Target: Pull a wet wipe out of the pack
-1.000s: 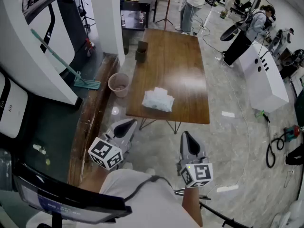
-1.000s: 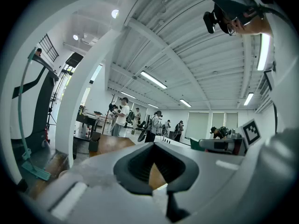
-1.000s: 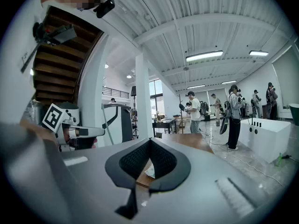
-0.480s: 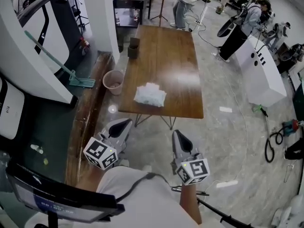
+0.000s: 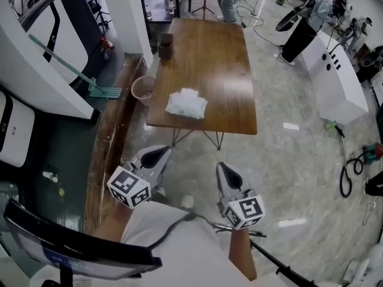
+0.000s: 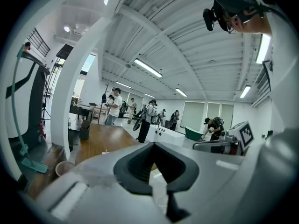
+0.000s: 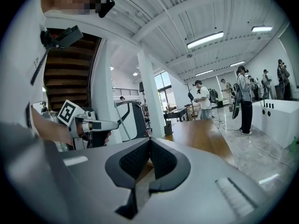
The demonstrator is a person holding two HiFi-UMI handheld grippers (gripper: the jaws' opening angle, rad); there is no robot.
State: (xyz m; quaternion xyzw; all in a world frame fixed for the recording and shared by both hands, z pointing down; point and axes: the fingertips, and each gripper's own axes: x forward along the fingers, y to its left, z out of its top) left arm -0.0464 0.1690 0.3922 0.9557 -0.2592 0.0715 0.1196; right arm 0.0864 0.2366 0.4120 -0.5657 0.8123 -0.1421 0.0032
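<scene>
Wooden table (image 5: pixel 209 58) on grey marbled floor (image 5: pixel 287 178), white pillar (image 5: pixel 128 17) nearby

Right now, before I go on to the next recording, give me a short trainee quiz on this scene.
1. True or false: the wet wipe pack lies on the wooden table.
2. The left hand-held gripper is: A open; B shut and empty; C shut on the pack.
3. Fill in: in the head view, the pink bucket stands on the floor at the table's ___ side.

Key: 1 true; 2 B; 3 left.
</scene>
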